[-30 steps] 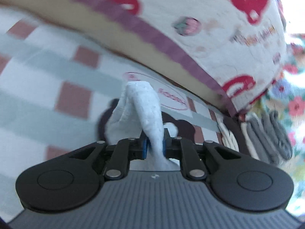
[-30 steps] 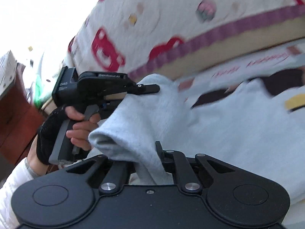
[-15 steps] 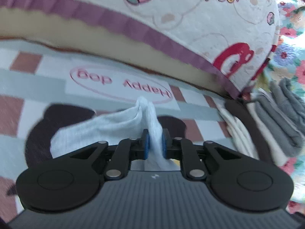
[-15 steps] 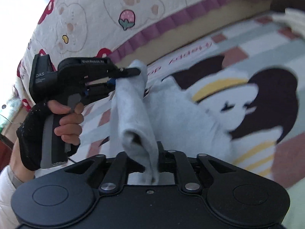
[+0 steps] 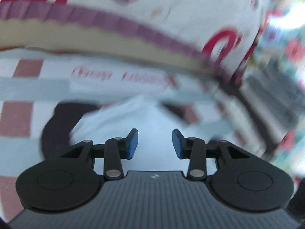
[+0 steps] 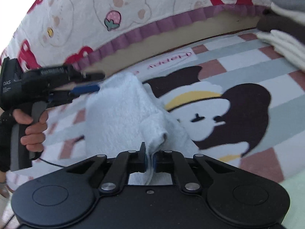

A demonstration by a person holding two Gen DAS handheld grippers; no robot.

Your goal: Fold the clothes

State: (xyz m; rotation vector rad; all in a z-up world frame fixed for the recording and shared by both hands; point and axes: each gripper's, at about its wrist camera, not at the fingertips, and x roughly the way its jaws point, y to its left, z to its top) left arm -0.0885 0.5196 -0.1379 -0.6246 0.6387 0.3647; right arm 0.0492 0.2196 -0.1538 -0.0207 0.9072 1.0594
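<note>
A small light blue fleece garment (image 6: pixel 124 110) lies bunched on the checked cartoon mat (image 6: pixel 276 103). My right gripper (image 6: pixel 149 158) is shut on its near folded edge, with cloth pinched between the blue pads. In the right wrist view my left gripper (image 6: pixel 99 81), held by a gloved hand (image 6: pixel 32 126), sits at the garment's far left corner. In the blurred left wrist view, the left gripper (image 5: pixel 154 143) has its jaws opening, pads well apart. The garment (image 5: pixel 133 118) lies below and beyond them, not pressed by either pad.
A padded quilt (image 6: pixel 133 9) with bear prints and a purple ruffle rises along the far side of the mat. A stack of folded white and grey clothes (image 6: pixel 282 43) sits at the far right, also blurred in the left wrist view as folded clothes (image 5: pixel 276 95).
The left gripper let go of the garment's corner and its jaws spread. Both hands lowered the garment onto the mat. The right gripper still pinches its edge.
</note>
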